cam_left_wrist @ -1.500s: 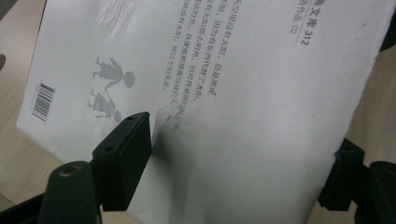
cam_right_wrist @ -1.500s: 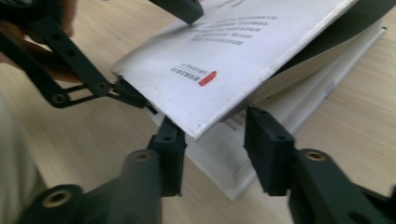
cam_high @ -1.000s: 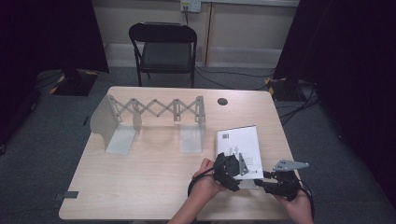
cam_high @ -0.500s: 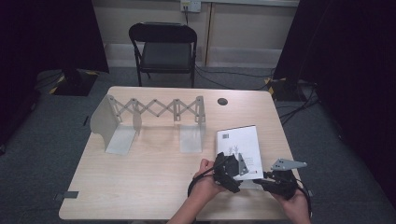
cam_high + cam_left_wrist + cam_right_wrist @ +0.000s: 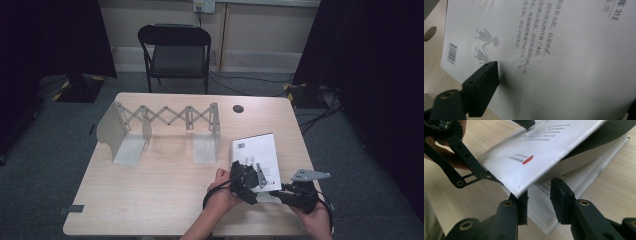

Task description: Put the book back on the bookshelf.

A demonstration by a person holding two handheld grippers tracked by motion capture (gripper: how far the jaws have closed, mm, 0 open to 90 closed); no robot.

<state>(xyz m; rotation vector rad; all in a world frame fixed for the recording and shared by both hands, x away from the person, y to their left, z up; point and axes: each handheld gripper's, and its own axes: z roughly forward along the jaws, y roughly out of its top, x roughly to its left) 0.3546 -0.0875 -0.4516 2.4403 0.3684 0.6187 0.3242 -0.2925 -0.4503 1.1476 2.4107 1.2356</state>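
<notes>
Two grippers, high view: left gripper [image 5: 248, 181] and right gripper [image 5: 280, 192] at book [image 5: 256, 149], front right of table [image 5: 150, 200]
Left gripper view: jaws just closing, clamped on lifted cover [image 5: 561, 62]
Right gripper view: jaws apart, just opening, cover edge over one jaw

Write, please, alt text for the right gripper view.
The book's white cover is lifted, its corner above the right tongs, whose jaws stand apart. The left tongs reach the cover's edge from the left, above the wooden table.

Book [image 5: 564, 62] cut off at the frame edges, small print unreadable.
</notes>
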